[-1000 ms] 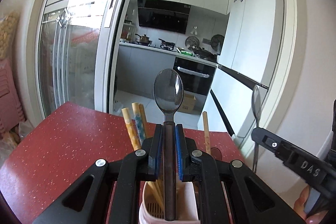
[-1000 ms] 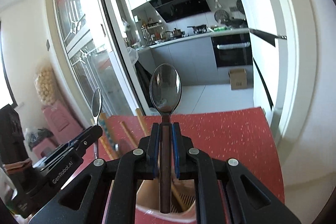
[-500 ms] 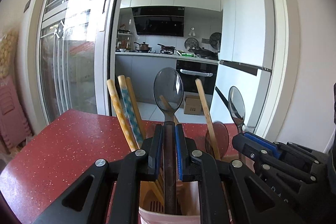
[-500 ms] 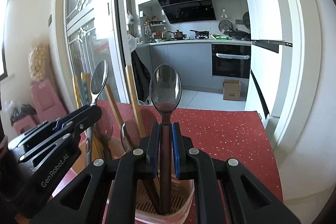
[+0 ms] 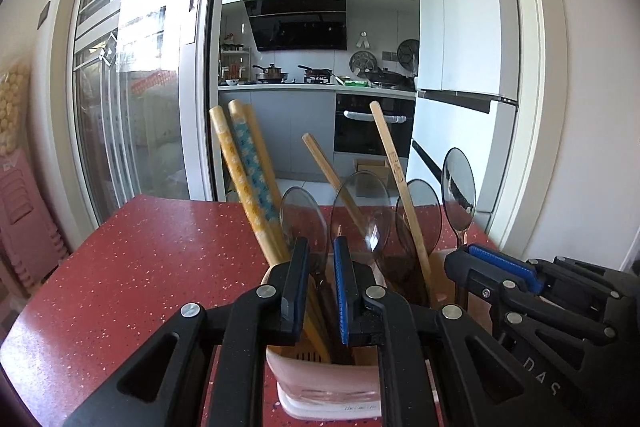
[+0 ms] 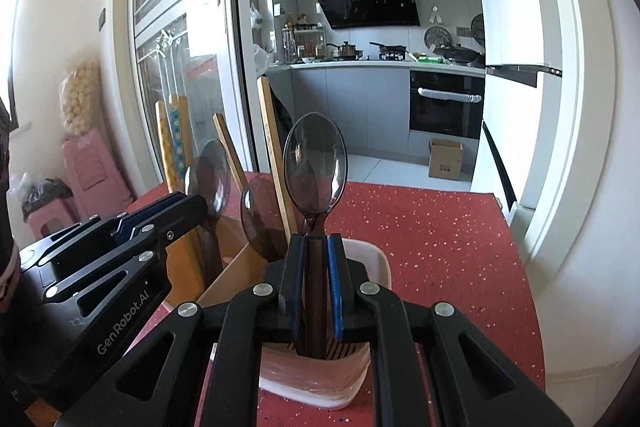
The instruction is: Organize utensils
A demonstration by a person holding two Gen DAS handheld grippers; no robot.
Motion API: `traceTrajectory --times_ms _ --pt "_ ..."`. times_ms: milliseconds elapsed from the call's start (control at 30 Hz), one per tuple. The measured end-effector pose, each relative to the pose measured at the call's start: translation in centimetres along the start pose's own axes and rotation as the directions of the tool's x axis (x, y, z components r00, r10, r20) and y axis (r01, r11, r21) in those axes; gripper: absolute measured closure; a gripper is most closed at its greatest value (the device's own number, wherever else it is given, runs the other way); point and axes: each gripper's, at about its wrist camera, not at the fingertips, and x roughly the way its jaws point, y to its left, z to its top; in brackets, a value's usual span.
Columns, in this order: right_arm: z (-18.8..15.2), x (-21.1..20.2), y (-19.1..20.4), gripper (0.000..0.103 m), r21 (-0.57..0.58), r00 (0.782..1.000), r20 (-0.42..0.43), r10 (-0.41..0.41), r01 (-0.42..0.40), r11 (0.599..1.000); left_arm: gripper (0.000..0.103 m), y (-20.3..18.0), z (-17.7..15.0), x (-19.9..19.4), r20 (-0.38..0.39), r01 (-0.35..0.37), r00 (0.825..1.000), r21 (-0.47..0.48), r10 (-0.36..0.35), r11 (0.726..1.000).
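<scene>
A pink utensil holder [image 5: 324, 383] stands on the red table [image 5: 132, 267]; it also shows in the right wrist view [image 6: 320, 379]. In it stand several wooden chopsticks [image 5: 244, 183] and dark spoons [image 5: 362, 211]. My left gripper [image 5: 322, 255] is open just above the holder, and a spoon [image 5: 302, 219] stands loose between its fingers. My right gripper [image 6: 316, 247] is shut on the handle of a spoon [image 6: 315, 167], held upright with its handle end down in the holder. The right gripper also shows at the right of the left wrist view [image 5: 484, 259].
The table's far edge faces an open sliding glass door [image 5: 132, 99] to a kitchen. A white fridge [image 5: 460, 67] stands at the right. Pink stools [image 6: 88, 171] stand on the floor at the left.
Both grippers came down over the holder. My left gripper opened and its spoon dropped into the holder. My right gripper's spoon went lower into the holder, still gripped.
</scene>
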Motion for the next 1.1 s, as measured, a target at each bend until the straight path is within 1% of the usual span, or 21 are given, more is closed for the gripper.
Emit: traceTrajectory --times_ms 167,200,300,467,533,600,667,767,800,833,867,900,933,967,1000,1100 --pt "0.0 -0.1 0.1 0.09 -0.001 1.0 -0.02 0.006 -0.006 1.0 0.061 0.3 0.1 -0.7 -0.002 -0.009 1.0 -0.008 0.009 1.0" --pt "0.1 -0.2 0.2 0.087 -0.004 1.0 -0.023 0.008 -0.008 1.0 0.061 0.3 0.2 -0.7 -0.002 -0.011 1.0 -0.011 0.011 1.0" --pt "0.3 -0.4 0.2 0.073 -0.003 1.0 -0.021 0.01 -0.01 1.0 0.061 0.4 0.4 -1.4 0.003 -0.014 1.0 -0.015 0.014 1.0" --pt "0.6 -1.3 0.0 0.065 0.035 1.0 -0.02 0.012 -0.011 0.999 0.061 0.5 0.5 -2.5 0.003 -0.023 1.0 -0.011 0.023 1.0" --pt "0.7 -1.9 -0.1 0.055 0.05 1.0 -0.016 0.009 -0.008 0.999 0.061 0.7 0.5 -3.0 -0.008 -0.018 1.0 -0.021 0.018 1.0" --pt "0.8 -2.7 -0.2 0.051 0.062 1.0 -0.012 0.005 -0.004 0.998 0.061 0.9 0.5 -3.4 -0.024 -0.005 1.0 -0.033 0.005 0.999" --pt "0.7 -3.3 -0.2 0.049 0.069 1.0 -0.015 -0.006 0.007 0.998 0.061 1.1 0.5 -3.9 -0.038 -0.003 0.999 -0.037 0.002 0.999" --pt "0.4 -4.2 -0.4 0.045 0.09 0.999 -0.029 -0.017 0.02 0.996 0.061 1.2 0.3 -4.7 -0.058 -0.008 0.998 -0.026 0.007 1.0" --pt "0.3 -4.6 -0.5 0.042 0.103 0.999 -0.035 -0.021 0.024 0.994 0.061 1.3 0.1 -5.1 -0.067 -0.013 0.998 -0.018 0.012 1.0" --pt "0.2 -4.9 -0.5 0.04 0.112 0.999 -0.039 -0.025 0.03 0.993 0.052 1.3 0.0 -5.4 -0.072 -0.018 0.997 -0.015 0.017 1.0" --pt "0.0 -5.2 -0.6 0.04 0.122 0.999 -0.043 -0.03 0.035 0.992 0.036 1.3 -0.2 -5.8 -0.08 -0.025 0.997 -0.013 0.023 1.0" --pt "-0.1 -5.6 -0.7 0.04 0.134 0.998 -0.047 -0.03 0.036 0.99 0.002 1.3 -0.3 -6.0 -0.086 -0.03 0.996 -0.015 0.029 0.999" --pt "-0.3 -5.9 -0.7 0.04 0.144 0.998 -0.051 -0.028 0.036 0.989 0.0 1.4 -0.5 -6.6 -0.081 -0.037 0.996 -0.02 0.035 0.999" --pt "-0.4 -6.3 -0.7 0.039 0.151 0.998 -0.058 -0.029 0.037 0.988 0.0 1.4 -0.7 -7.4 -0.062 -0.038 0.997 -0.022 0.036 0.999" --pt "-0.6 -6.5 -0.7 0.039 0.153 0.998 -0.062 -0.03 0.039 0.987 0.0 1.4 -0.9 -7.9 -0.063 -0.032 0.998 -0.015 0.031 0.999" --pt "-1.3 -7.4 -0.3 0.038 0.15 0.996 -0.074 -0.04 0.051 0.987 0.0 1.1 -1.4 -8.5 -0.093 -0.025 0.995 0.007 0.026 1.0"
